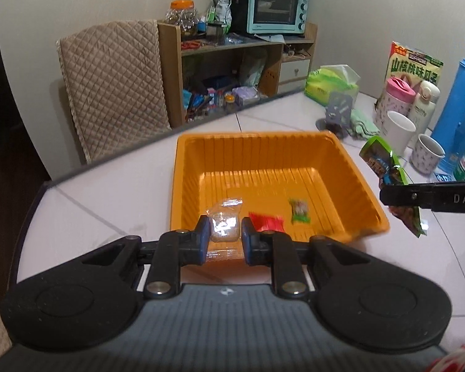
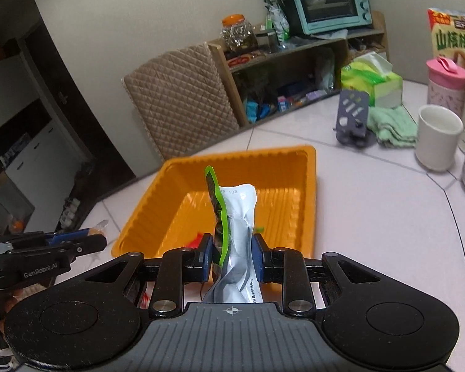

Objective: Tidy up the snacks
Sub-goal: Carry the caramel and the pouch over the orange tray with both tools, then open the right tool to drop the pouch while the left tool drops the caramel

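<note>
An orange tray sits on the white table; it also shows in the right wrist view. Inside lie a red packet and a small green candy packet. My left gripper is shut on a clear snack packet over the tray's near rim. My right gripper is shut on a green and white snack pouch, held upright just before the tray. The pouch and right gripper also show at the right of the left wrist view, beside the tray.
At the table's far right stand a tissue pack, phone stand, green cloth, white cups, pink bottle, blue thermos and a snack bag. A quilted chair and a shelf with an oven stand behind.
</note>
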{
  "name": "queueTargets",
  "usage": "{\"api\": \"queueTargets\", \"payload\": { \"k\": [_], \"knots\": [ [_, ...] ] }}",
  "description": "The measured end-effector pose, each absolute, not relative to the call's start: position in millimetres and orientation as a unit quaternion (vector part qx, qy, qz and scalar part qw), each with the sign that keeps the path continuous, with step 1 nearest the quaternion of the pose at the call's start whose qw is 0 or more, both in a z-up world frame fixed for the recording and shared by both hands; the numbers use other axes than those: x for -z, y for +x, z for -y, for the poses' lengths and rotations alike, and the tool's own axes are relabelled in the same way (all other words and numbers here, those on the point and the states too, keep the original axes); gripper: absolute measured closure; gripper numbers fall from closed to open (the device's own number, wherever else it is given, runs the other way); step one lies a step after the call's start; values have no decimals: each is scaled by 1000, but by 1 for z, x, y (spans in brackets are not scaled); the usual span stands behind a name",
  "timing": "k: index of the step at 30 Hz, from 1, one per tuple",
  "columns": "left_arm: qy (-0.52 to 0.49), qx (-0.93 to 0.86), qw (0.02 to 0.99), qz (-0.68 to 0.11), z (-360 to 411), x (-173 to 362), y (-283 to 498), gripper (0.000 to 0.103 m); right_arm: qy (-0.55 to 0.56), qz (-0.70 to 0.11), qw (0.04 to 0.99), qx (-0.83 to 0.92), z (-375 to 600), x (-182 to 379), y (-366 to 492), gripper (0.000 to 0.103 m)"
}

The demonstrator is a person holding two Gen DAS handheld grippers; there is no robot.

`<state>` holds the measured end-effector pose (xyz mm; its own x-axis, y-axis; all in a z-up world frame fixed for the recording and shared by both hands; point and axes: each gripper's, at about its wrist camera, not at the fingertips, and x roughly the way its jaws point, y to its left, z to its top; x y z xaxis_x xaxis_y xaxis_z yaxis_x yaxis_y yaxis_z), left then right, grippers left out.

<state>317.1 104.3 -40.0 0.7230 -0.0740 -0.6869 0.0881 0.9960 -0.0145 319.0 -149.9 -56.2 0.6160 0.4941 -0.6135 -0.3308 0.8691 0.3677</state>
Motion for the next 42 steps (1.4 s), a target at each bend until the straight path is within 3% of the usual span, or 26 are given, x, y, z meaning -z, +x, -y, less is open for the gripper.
{"api": "queueTargets", "payload": {
  "k": [30,35,42],
  "knots": [
    [36,59,913,-401,-88,84,422,84,80,-380,903,-184,119,109,418,76],
    [34,60,912,-405,-89,87,425,84,96,-367,906,-187,125,106,419,65],
    [36,60,912,-404,-87,89,427,84,88,-380,898,-201,129,104,415,65]
  ]
}}
